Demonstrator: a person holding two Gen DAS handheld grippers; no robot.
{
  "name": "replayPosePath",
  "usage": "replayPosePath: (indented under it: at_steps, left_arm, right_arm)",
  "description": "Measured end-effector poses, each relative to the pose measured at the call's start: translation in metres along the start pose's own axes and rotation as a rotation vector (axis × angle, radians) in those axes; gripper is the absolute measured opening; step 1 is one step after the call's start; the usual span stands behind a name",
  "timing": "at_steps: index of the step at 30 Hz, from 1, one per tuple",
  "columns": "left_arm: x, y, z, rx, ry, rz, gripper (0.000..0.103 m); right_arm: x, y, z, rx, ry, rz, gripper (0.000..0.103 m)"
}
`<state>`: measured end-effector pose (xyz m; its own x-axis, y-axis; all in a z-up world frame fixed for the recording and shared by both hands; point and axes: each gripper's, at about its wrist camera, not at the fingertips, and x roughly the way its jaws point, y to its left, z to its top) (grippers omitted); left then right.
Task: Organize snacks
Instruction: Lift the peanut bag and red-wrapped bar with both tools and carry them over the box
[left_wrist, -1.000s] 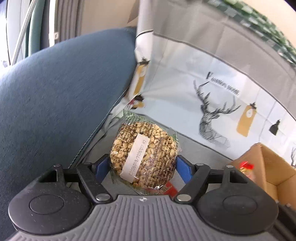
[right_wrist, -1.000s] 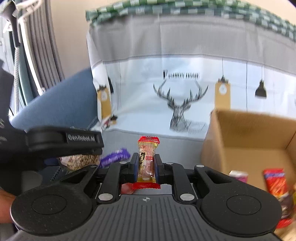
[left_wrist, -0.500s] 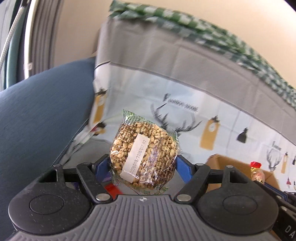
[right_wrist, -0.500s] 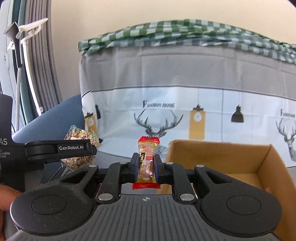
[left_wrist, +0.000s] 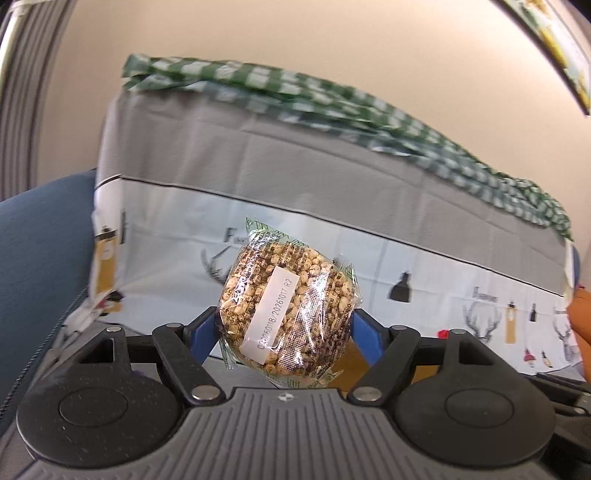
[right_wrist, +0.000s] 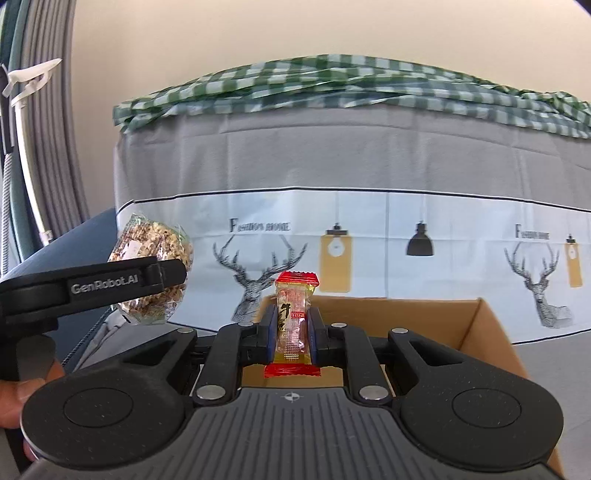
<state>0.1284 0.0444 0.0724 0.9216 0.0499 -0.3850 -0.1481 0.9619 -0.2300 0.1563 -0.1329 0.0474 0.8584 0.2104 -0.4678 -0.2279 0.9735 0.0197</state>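
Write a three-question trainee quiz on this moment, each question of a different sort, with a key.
1. True or false: the left gripper is empty.
2. What does the right gripper hold? A) a grain cake B) a red-ended candy bar C) nothing
3. Fill in: past the right gripper stands an open cardboard ____.

Key:
1. False; it is clamped on the grain cake.
2. B, the candy bar.
3. box.

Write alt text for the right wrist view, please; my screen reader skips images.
The right gripper is shut on a slim red-and-gold snack bar, upright above an open cardboard box. At left, the left gripper holds a clear pack of puffed grain, before a deer-print cloth.
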Motion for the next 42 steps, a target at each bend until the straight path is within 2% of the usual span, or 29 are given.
replayPosePath:
  at_steps: [5,22,42]
  left_arm:
    - [-0.002,-0.018,-0.006,0.021,-0.011,-0.071,0.080]
    - [0.002,-0.061,-0.022,0.065,-0.002,-0.213,0.080]
    - [0.002,-0.081,-0.025,0.083,-0.010,-0.288,0.080]
  right_arm:
    - [-0.001,-0.015,0.000,0.007,-0.003,-0.031,0.017]
    - [-0.009,-0.050,-0.002,0.025,-0.022,-0.102,0.017]
    - [-0.013,-0.061,-0.006,0.042,-0.037,-0.170,0.017]
